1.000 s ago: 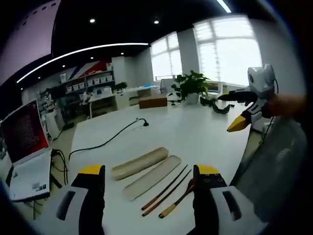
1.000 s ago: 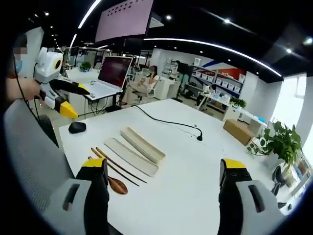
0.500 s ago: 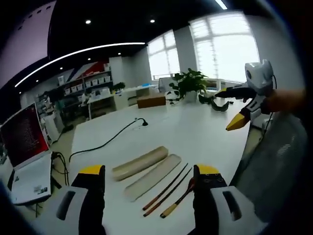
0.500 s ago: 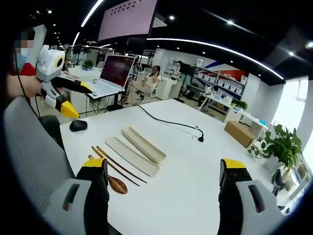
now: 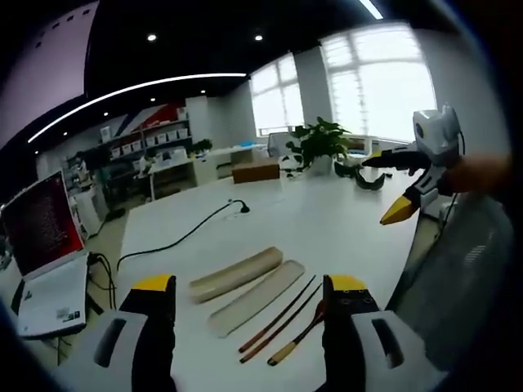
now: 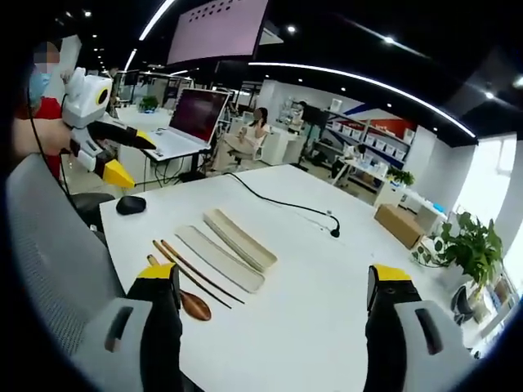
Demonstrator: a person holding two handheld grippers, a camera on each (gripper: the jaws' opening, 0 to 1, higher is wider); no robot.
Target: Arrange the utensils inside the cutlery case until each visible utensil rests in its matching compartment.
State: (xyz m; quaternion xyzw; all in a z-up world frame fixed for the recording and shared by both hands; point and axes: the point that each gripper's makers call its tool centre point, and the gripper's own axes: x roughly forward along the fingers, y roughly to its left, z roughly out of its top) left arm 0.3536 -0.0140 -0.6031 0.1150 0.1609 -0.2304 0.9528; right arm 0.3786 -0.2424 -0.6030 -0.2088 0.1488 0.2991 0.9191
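Observation:
Two long beige halves of the cutlery case lie side by side on the white table, one half [image 5: 235, 273] [image 6: 239, 240] farther from the table's edge than the other half [image 5: 257, 296] [image 6: 219, 260]. A pair of dark wooden chopsticks [image 5: 278, 317] [image 6: 196, 272] lies beside them, and a wooden spoon [image 5: 298, 335] [image 6: 189, 300] is nearest the edge. My left gripper [image 5: 250, 284] [image 6: 135, 159] is open, held in the air above the table's edge. My right gripper [image 6: 273, 273] [image 5: 392, 186] is open too, raised off the table, with nothing between its jaws.
A black cable [image 5: 184, 233] [image 6: 286, 204] runs across the table. A black mouse [image 6: 131, 204] sits near one corner. A cardboard box [image 6: 400, 222] and a potted plant [image 5: 320, 143] stand at the far end. A grey mesh chair [image 6: 49, 245] is at the table's edge, an open laptop [image 6: 184, 122] beyond.
Both views have only drifted a little with the hands. The case halves, chopsticks and spoon lie where they were, and both grippers stay open.

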